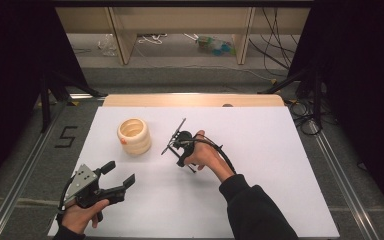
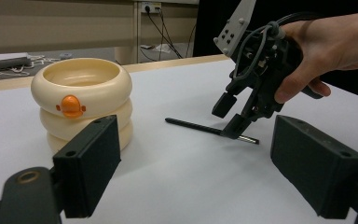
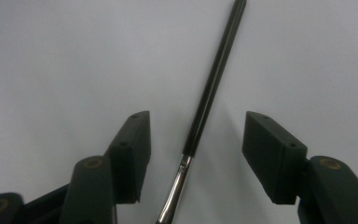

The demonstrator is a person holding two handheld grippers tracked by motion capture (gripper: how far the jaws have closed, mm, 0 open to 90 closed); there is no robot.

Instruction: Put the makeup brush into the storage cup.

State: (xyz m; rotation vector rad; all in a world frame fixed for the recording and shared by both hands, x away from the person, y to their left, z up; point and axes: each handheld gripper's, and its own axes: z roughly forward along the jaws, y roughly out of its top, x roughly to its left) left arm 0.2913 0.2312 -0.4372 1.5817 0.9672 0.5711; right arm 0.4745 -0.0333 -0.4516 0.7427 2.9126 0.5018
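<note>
A thin black brush (image 1: pixel 182 123) with a metal ferrule lies flat on the white table top (image 1: pixel 270 165), right of a cream ringed pot (image 1: pixel 134 135) with an orange knob. My right gripper (image 1: pixel 176 141) points down over the brush. In the right gripper view its jaws stand either side of the brush (image 3: pixel 209 93), and the gripper (image 3: pixel 198 123) is open, its pads apart from the handle. The left gripper view shows the same gripper (image 2: pixel 230 116) down at the brush (image 2: pixel 191 125), beside the pot (image 2: pixel 81 93). My left gripper (image 1: pixel 120 173) rests open at the front left with nothing between its fingers (image 2: pixel 91 163).
A wooden strip (image 1: pixel 190 100) edges the table's far side. Beyond it are floor cables and wooden furniture legs (image 1: pixel 122 40). Black curtains (image 1: pixel 10 75) hang on both sides. A "5" (image 1: pixel 66 136) is marked on the floor at the left.
</note>
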